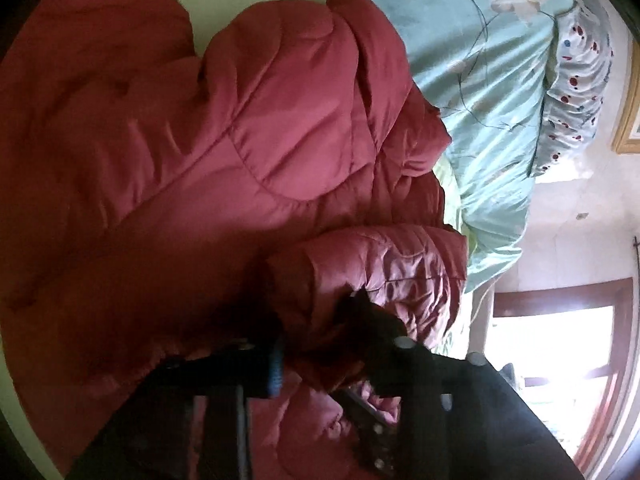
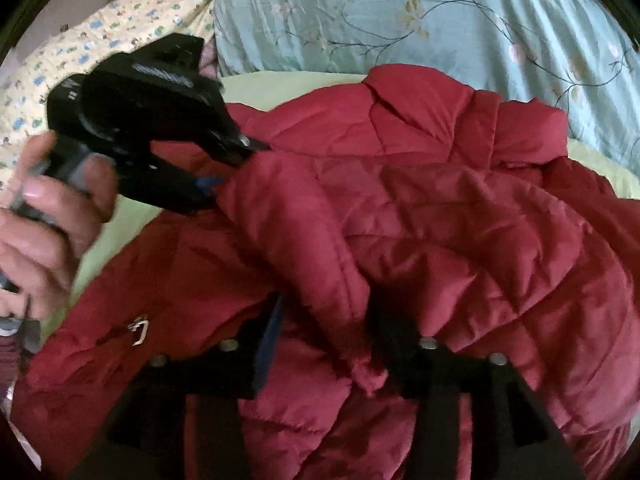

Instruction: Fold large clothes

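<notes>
A dark red padded jacket (image 1: pixel 208 148) lies spread on the light green sheet (image 2: pixel 280 80) of a bed. In the left wrist view my left gripper (image 1: pixel 320 320) has the end of a sleeve (image 1: pixel 384 268) between its fingers. The right wrist view shows the same gripper (image 2: pixel 240 166), held by a hand (image 2: pixel 44 232), with its jaws pinched on the sleeve's end. My right gripper (image 2: pixel 332 320) stands low over the jacket. A fold of the sleeve (image 2: pixel 304 240) runs between its fingers, which stand apart and do not seem to press on it. A metal zip pull (image 2: pixel 140 330) shows at the lower left.
A teal quilt with flowers (image 2: pixel 400 12) is bunched along the far side of the bed. A yellow patterned cloth (image 2: pixel 120 24) lies at the far left. A white cloth with red dots (image 1: pixel 576 92), a framed picture (image 1: pixel 632 120) and a bright window (image 1: pixel 552 352) show at the right.
</notes>
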A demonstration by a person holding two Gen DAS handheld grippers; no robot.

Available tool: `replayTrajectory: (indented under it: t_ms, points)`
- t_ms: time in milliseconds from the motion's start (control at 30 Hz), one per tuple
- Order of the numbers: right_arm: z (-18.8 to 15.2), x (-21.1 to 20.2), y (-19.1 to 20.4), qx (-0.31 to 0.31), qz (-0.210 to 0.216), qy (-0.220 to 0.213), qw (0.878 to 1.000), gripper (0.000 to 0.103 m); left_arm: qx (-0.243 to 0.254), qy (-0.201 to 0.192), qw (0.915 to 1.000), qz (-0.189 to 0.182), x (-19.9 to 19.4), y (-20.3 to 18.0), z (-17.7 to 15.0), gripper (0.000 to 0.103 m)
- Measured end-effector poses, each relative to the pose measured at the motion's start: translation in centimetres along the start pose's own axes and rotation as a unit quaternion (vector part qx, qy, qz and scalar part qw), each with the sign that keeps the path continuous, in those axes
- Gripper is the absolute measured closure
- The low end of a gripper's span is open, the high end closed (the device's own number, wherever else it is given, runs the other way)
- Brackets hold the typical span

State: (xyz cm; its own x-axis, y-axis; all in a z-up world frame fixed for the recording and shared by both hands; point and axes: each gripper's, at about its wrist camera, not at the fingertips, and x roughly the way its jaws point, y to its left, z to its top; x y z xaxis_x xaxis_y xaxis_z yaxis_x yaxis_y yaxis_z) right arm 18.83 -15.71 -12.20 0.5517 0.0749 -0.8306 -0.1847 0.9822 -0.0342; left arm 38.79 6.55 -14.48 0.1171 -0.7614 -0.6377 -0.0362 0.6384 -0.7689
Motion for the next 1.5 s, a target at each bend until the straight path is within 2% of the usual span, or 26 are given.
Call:
replayTrajectory:
  t_ms: [100,167,200,300,400,500,533,633,700,800,900,967,1100,1200,1300,1367,1400,1433,1500]
  points:
    - [-0.3,-1.0,-0.1,0.009,0.010,-0.001,1.000,0.053,0.027,-0.015,0.9994,0.014,-0.9,-0.5,-0.5,0.083]
    - [-0.5,-1.9,-0.6,0.024,0.018,-0.004,1.000,0.052,0.071,-0.032,0.9956,0.051,-2.0,-1.7,-1.2,0.085]
    - [-0.5,-2.5,-1.2,0.035,0.021,-0.009,0.999,0.052,0.095,-0.043,0.9919,0.073,-2.5,-2.3,-1.4,0.085]
    - [-0.4,-4.5,-3.7,0.078,0.003,-0.034,0.996,0.050,0.162,-0.077,0.9735,0.142,-4.2,-3.6,-1.8,0.085]
    - [0.2,-5.7,-7.1,0.122,-0.045,-0.053,0.990,0.049,0.195,-0.086,0.9602,0.180,-4.5,-3.6,-1.8,0.085]
    - [0.4,-5.7,-10.3,0.159,-0.092,-0.051,0.982,0.048,0.235,-0.105,0.9441,0.207,-3.9,-3.6,-2.0,0.084]
    - [0.4,-5.1,-11.3,0.173,-0.098,-0.039,0.979,0.048,0.240,-0.109,0.9409,0.213,-3.2,-3.8,-2.1,0.084]
    - [-0.1,-3.2,-12.9,0.207,-0.089,-0.011,0.974,0.048,0.218,-0.122,0.9462,0.206,-2.8,-3.7,-2.4,0.073]
    - [-0.4,-2.3,-13.2,0.213,-0.089,-0.002,0.973,0.048,0.206,-0.150,0.9452,0.204,-4.9,-4.7,-3.6,0.065]
    - [-0.4,-1.6,-13.2,0.216,-0.100,0.000,0.971,0.048,0.213,-0.192,0.9341,0.213,-7.2,-6.0,-5.5,0.065]
    - [-0.1,-1.0,-13.3,0.221,-0.106,0.002,0.969,0.047,0.241,-0.193,0.9369,0.164,-8.3,-8.0,-8.2,0.065]
    - [-0.1,-0.6,-13.8,0.223,-0.110,0.003,0.969,0.047,0.256,-0.176,0.9377,0.156,-6.9,-9.2,-9.0,0.065]
    - [-0.5,-1.3,-14.3,0.232,-0.116,-0.001,0.966,0.048,0.259,-0.143,0.9302,0.217,-1.4,-8.9,-8.4,0.065]
    - [-0.6,-1.8,-14.8,0.243,-0.102,-0.003,0.965,0.047,0.254,-0.122,0.9171,0.283,2.6,-7.4,-7.1,0.065]
    - [-0.2,-3.6,-14.3,0.241,-0.096,-0.018,0.966,0.047,0.256,-0.121,0.9142,0.290,4.1,-7.0,-6.8,0.065]
    - [0.4,-4.9,-13.6,0.224,-0.104,-0.040,0.968,0.043,0.257,-0.122,0.9131,0.292,4.8,-7.0,-6.6,0.065]
    - [0.6,-5.3,-13.4,0.214,-0.109,-0.048,0.969,0.036,0.257,-0.119,0.9128,0.295,5.0,-6.9,-6.5,0.065]
    - [1.0,-5.3,-13.3,0.203,-0.117,-0.048,0.971,0.030,0.257,-0.118,0.9126,0.295,5.3,-7.0,-6.5,0.065]
    - [1.2,-4.3,-13.7,0.195,-0.139,-0.030,0.970,0.030,0.255,-0.116,0.9154,0.289,5.0,-7.2,-6.6,0.065]
